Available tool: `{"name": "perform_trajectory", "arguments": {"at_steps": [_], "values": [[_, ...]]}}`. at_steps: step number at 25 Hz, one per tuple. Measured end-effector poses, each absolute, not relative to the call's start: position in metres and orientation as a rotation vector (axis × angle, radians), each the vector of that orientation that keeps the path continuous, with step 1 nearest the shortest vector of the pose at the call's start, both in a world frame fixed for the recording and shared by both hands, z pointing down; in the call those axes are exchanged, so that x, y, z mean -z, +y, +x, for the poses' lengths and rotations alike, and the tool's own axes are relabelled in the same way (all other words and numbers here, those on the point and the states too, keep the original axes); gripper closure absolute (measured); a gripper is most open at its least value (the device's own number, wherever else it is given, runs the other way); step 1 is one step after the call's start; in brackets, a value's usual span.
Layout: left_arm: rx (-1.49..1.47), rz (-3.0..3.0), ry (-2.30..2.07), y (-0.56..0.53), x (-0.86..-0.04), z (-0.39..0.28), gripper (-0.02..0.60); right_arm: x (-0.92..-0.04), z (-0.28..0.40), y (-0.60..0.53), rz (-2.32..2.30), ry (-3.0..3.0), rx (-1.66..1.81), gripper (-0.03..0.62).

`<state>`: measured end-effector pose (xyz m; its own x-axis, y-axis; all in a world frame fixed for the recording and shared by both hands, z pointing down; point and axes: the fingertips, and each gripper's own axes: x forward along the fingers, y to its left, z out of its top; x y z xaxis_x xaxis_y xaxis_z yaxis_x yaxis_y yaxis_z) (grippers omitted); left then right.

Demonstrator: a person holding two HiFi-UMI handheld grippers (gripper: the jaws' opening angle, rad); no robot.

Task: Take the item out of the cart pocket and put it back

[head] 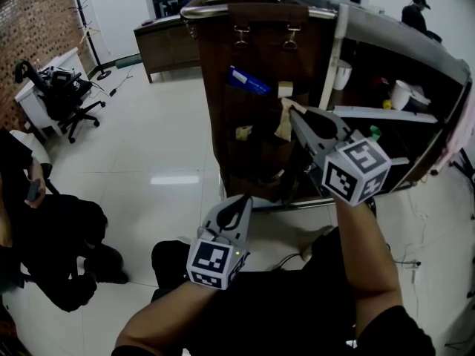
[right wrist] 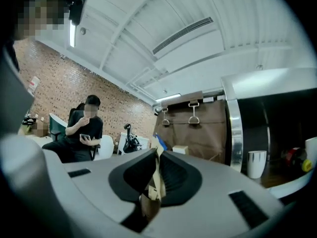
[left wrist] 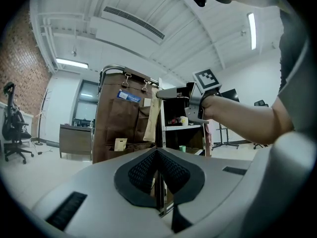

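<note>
- My right tool (head: 295, 117) was raised in front of the cart (head: 261, 9), its jaws clamped narrowly on a tan paper item (head: 284, 123).
- In the right gripper view the item (right wrist: 155, 181) stood pinched between the black pads of the tool (right wrist: 157, 155), and its top edge poked out past the tips.
- The item hung against the right side of the brown organizer (head: 230, 132) on the cart's end. I could not tell whether its lower end sat in a pocket.
- From the left gripper view the item (left wrist: 152, 119) dangled long and slightly tilted below the right tool (left wrist: 159, 93), beside the cart's upright post.
- My left tool (head: 241, 203) was held low, near my body and well apart from the cart. Its jaws were closed together with nothing between them, as the left gripper view showed (left wrist: 157, 155).
- The organizer hung from two clips (head: 241, 35) on the cart's top rail.
- A blue item (head: 249, 81) stuck out at a slant from an upper pocket, up and to the left of the held item.
- A white cup (head: 341, 74) stood on a cart shelf to the right.
- A person (head: 52, 228) in dark clothes sat on my left.
</note>
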<state>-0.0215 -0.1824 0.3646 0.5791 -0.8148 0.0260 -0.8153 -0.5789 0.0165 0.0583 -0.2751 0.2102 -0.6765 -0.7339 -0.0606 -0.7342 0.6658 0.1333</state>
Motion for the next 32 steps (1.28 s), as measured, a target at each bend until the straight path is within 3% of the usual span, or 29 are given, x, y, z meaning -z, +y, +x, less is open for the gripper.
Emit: {"name": "perform_trajectory", "arguments": {"at_steps": [10, 32], "values": [[-0.018, 2.775, -1.417, -0.180, -0.364, -0.020, 0.581, -0.203, 0.076, -0.197, -1.198, 2.817, -0.144, 0.556], [0.009, 2.788, -1.404, -0.177, -0.360, -0.019, 0.581, -0.373, 0.061, -0.163, -1.217, 2.916, 0.337, 0.556]]}}
